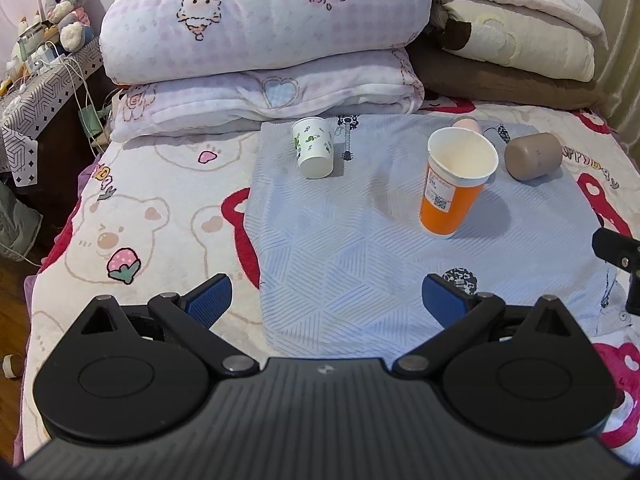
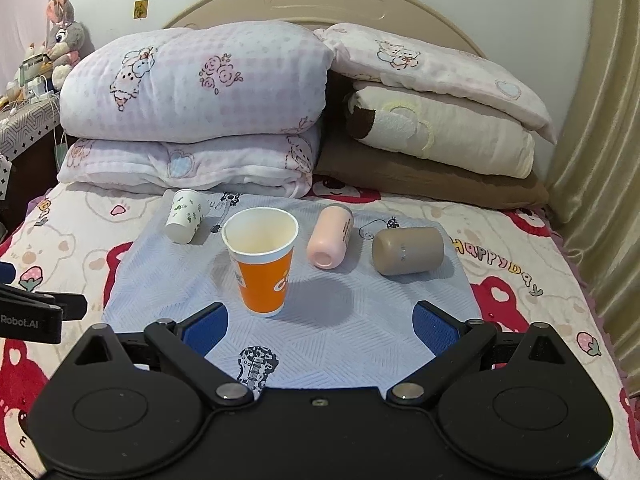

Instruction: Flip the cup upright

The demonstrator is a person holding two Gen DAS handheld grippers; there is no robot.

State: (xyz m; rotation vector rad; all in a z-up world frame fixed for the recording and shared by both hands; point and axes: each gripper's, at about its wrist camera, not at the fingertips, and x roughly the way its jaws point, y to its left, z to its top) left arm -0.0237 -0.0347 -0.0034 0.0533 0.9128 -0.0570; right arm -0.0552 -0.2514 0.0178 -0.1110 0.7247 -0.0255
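An orange paper cup [image 1: 452, 184] [image 2: 262, 260] stands upright, mouth up, on the pale blue mat [image 1: 340, 248] [image 2: 340, 320]. A white cup with green print [image 1: 313, 147] [image 2: 186, 216] lies tilted on the mat's far left. A pink cup [image 2: 331, 236] and a brown cup [image 1: 533, 156] [image 2: 407, 251] lie on their sides at the right; only the pink cup's tip [image 1: 466, 125] shows in the left wrist view. My left gripper [image 1: 326, 300] and right gripper [image 2: 320, 326] are open and empty, low over the mat's near edge.
Folded quilts and pillows [image 1: 260, 40] [image 2: 200, 112] are stacked behind the mat against the headboard [image 2: 320, 0]. A cluttered side table [image 1: 36, 80] stands at the left of the bed. The bear-print bedspread [image 1: 140, 220] surrounds the mat.
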